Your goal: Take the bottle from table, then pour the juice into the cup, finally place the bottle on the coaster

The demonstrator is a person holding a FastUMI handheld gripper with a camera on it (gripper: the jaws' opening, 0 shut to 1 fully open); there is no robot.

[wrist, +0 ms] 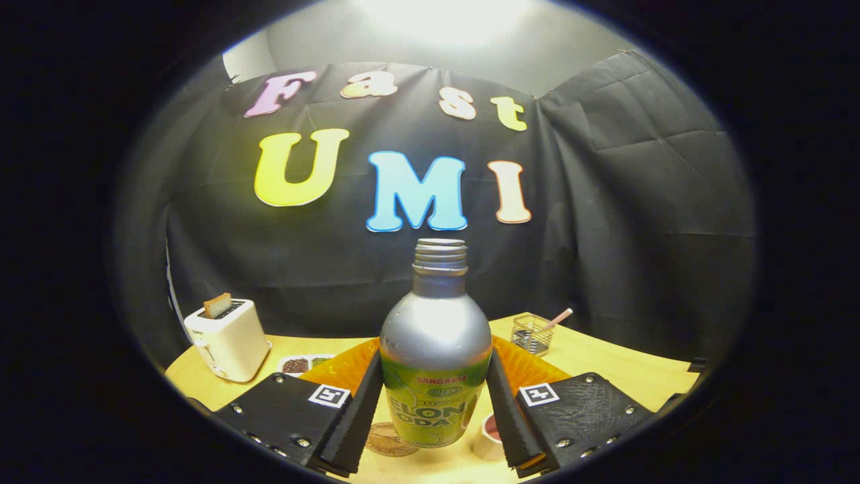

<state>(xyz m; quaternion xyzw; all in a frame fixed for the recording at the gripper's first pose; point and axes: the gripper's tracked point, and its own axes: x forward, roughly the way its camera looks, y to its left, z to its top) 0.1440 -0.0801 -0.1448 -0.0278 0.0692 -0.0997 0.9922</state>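
While the bottle (435, 349) is standing upright between the fingers (356, 410), its long axis is running straight up, open mouth on top, and both pads are pressing on its labelled lower body. Its base appears to be hanging just clear of the bench (605, 356). The cup (489, 437) is sitting low, just beside the right finger; the coaster (390, 440) is lying below the bottle, toward the left finger. Pouring likely calls for tipping rightward.

Overhead glare (blown white) — dim, fisheye-bent edges.
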